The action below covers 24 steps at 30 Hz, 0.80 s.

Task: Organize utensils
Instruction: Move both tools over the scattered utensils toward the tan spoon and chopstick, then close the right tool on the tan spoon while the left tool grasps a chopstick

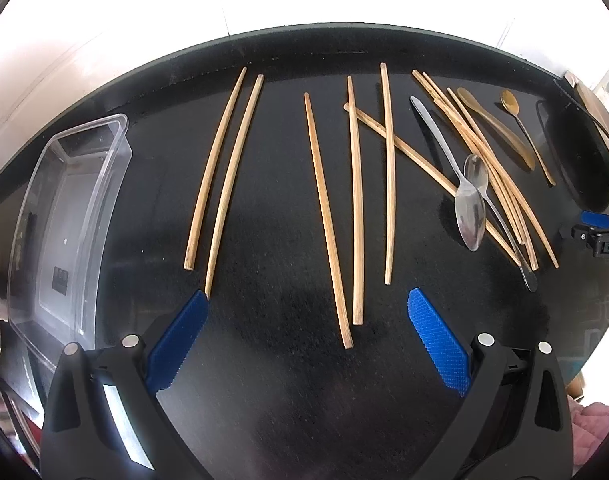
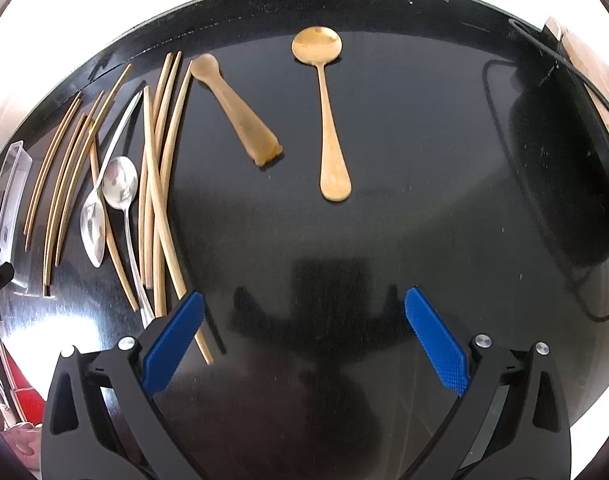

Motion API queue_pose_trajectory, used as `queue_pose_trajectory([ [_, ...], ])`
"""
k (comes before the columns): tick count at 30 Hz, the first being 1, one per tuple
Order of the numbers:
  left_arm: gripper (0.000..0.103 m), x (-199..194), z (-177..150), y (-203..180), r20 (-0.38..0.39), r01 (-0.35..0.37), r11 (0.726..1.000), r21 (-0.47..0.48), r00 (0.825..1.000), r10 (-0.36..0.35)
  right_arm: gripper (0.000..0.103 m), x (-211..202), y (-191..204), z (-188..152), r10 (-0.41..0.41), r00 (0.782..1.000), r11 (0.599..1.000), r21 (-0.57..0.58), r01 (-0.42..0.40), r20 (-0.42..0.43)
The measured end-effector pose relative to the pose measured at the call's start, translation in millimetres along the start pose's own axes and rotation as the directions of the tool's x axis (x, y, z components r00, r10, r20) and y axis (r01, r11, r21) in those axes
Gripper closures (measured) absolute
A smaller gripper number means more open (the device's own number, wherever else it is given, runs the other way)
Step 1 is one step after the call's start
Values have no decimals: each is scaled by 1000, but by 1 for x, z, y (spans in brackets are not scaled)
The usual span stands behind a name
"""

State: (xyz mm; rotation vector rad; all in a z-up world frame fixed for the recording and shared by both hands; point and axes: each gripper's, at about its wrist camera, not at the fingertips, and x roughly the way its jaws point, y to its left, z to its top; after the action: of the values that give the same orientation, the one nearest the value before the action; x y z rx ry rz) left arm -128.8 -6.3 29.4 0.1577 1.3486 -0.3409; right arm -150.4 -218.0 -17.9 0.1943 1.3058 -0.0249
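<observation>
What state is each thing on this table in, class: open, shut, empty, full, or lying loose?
Left tongs: open, holding nothing.
Right tongs: open, holding nothing.
Clear plastic box: upright, no lid, empty.
Chopsticks: lying loose on the table, some crossing, none in the box.
Steel spoons: lying flat, overlapping among the chopsticks.
Gold spoon: lying flat, bowl up, apart from the rest.
Wooden spoon: lying flat, alone.

Tan chopsticks (image 1: 323, 216); black table (image 1: 272, 380); silver spoons (image 2: 120, 184)
</observation>
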Motion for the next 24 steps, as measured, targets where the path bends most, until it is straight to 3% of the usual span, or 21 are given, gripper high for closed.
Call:
queue_pose_trajectory([
  [15, 5, 16, 32, 27, 35, -68, 998, 14, 997, 67, 6, -1, 0, 40, -9, 1000, 999, -36, 10, 18],
  [21, 5, 39, 54, 54, 0, -105, 994, 26, 994, 105, 6, 5, 17, 76, -70, 997, 982, -174, 73, 22],
  [24, 5, 54, 65, 68, -27, -95, 995, 25, 995, 95, 6, 15, 29, 93, -62, 998, 963, -265, 57, -10],
])
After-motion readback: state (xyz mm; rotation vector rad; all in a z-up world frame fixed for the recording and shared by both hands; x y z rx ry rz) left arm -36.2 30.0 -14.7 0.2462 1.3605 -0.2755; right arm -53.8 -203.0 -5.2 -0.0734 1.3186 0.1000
